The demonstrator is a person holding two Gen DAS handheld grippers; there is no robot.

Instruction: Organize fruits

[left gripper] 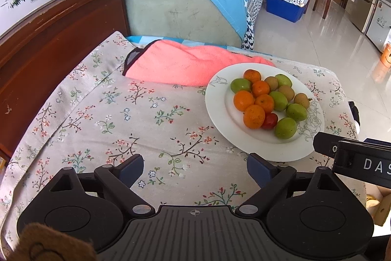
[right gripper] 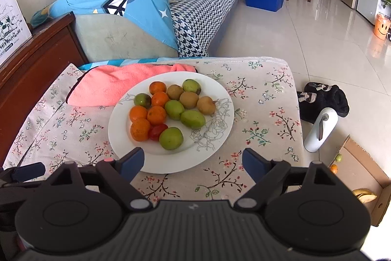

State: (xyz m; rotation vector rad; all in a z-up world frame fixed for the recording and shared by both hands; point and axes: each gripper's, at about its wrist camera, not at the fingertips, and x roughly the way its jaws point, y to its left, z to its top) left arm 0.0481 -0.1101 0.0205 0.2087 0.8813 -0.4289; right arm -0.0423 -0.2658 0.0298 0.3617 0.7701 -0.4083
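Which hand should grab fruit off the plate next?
Probably right: the right gripper is open and empty right over the near rim of the plate. The left gripper, also open, hovers over bare cloth beside it.

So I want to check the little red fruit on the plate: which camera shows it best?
The right wrist view: the red fruit lies near the middle, between an orange fruit and a green fruit on the white plate. The left wrist view shows it too, but off to the right and partly behind an orange one.
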